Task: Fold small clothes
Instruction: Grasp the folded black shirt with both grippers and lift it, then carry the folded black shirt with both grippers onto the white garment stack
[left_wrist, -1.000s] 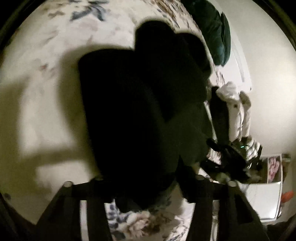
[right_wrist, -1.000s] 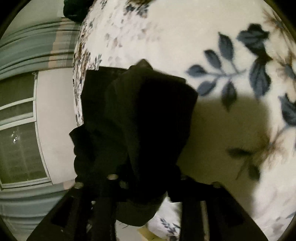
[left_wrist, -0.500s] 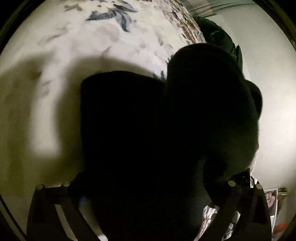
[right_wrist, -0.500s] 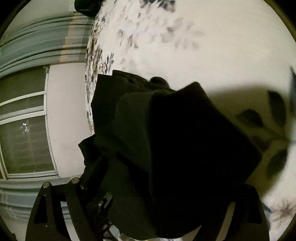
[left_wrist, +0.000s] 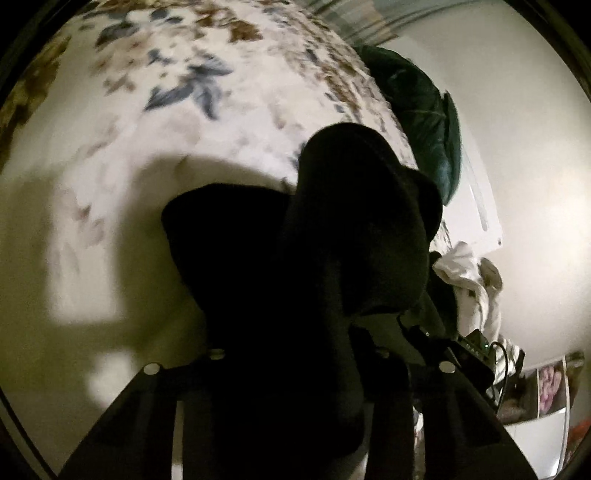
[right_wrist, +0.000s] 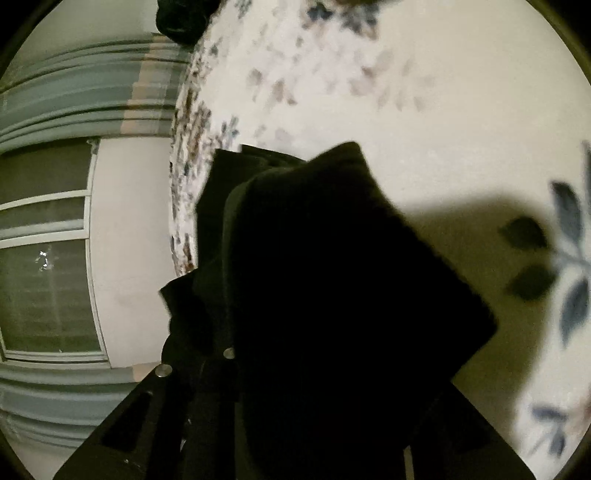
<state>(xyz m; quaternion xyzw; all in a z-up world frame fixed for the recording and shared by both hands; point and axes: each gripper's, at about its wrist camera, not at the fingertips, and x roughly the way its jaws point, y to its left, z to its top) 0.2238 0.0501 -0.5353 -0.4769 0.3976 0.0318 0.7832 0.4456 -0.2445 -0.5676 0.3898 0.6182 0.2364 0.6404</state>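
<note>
A black garment (left_wrist: 295, 280) hangs bunched between my two grippers, lifted above a white floral bedspread (left_wrist: 192, 96). My left gripper (left_wrist: 295, 360) is shut on the black garment; its fingers are close together with cloth between and over them. In the right wrist view the same black garment (right_wrist: 332, 280) drapes over my right gripper (right_wrist: 321, 369), which is shut on it; the right finger is hidden by cloth. The garment casts a dark shadow on the bedspread (right_wrist: 424, 110).
A dark green cushion (left_wrist: 421, 122) lies at the bed's far edge. White clothes (left_wrist: 469, 273) are piled beside a dark device (left_wrist: 472, 350) at the right. A window (right_wrist: 44, 258) and grey-green curtains (right_wrist: 74, 96) are at the left in the right wrist view.
Both grippers opened half a second ago and have closed on the garment again. The garment has been lifted and shifted over the bed, with both views now blurred by motion.
</note>
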